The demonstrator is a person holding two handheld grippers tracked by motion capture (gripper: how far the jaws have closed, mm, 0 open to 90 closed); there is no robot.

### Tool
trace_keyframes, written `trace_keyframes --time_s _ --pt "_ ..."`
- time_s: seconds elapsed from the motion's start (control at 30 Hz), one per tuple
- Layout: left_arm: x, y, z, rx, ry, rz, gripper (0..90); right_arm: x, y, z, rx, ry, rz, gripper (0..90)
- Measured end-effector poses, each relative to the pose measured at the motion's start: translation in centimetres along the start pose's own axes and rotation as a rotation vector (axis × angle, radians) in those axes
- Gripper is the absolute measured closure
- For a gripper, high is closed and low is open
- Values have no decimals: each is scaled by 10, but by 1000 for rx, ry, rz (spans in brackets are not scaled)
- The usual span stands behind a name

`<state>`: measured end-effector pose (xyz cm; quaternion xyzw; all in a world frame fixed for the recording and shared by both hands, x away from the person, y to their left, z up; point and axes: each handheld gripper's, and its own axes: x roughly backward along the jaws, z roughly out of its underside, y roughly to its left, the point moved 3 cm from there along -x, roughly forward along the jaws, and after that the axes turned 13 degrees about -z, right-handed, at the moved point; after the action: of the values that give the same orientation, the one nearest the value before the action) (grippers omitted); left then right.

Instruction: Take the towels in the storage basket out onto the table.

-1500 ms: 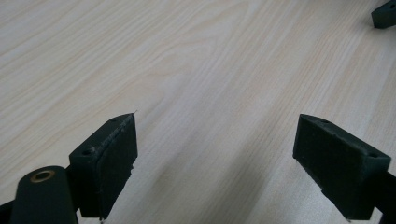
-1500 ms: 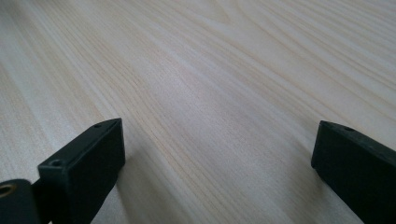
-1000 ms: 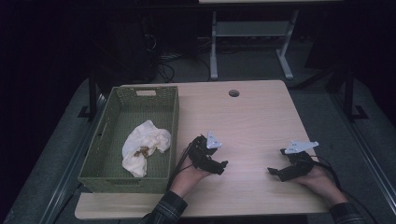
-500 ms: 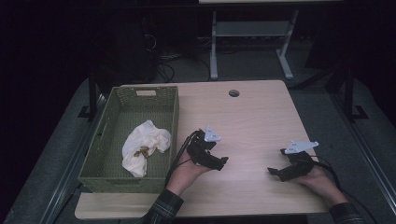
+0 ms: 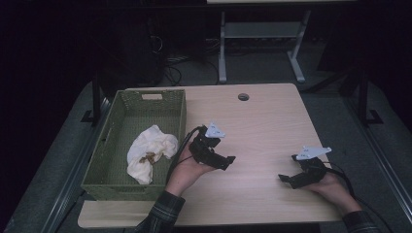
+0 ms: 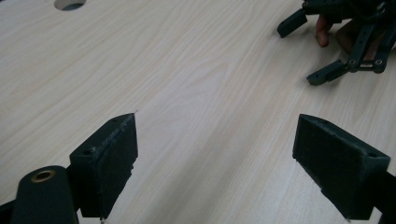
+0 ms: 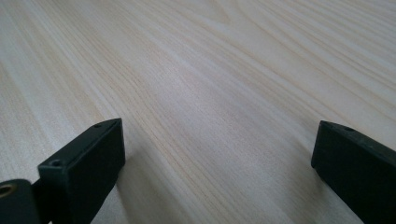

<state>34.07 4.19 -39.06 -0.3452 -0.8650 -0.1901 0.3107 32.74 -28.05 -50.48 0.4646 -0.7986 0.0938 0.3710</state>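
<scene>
My left gripper (image 5: 228, 160) has lifted slightly and turned since a second ago, just right of the basket (image 5: 177, 114) holding the white cloth (image 5: 148, 150). My right gripper (image 5: 289, 179) stays low over the desk (image 5: 272, 116). Both sets of fingers are spread wide, empty.
</scene>
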Motion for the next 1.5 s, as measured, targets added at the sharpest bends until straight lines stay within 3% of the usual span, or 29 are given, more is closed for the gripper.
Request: trace_keyframes --time_s 0.33,0.73,0.87,1.27,1.5 --pt "15 19 -5 -2 -10 -3 135 0 0 0 3 1 1 25" --pt "31 43 0 62 -37 -17 138 0 0 0 3 2 1 25" --pt "35 47 0 62 -44 -22 138 0 0 0 0 0 0 25" --pt "55 77 10 77 -42 -73 138 0 0 0 1 1 3 25" --pt "66 94 23 91 -50 -115 138 0 0 0 5 2 -2 25"
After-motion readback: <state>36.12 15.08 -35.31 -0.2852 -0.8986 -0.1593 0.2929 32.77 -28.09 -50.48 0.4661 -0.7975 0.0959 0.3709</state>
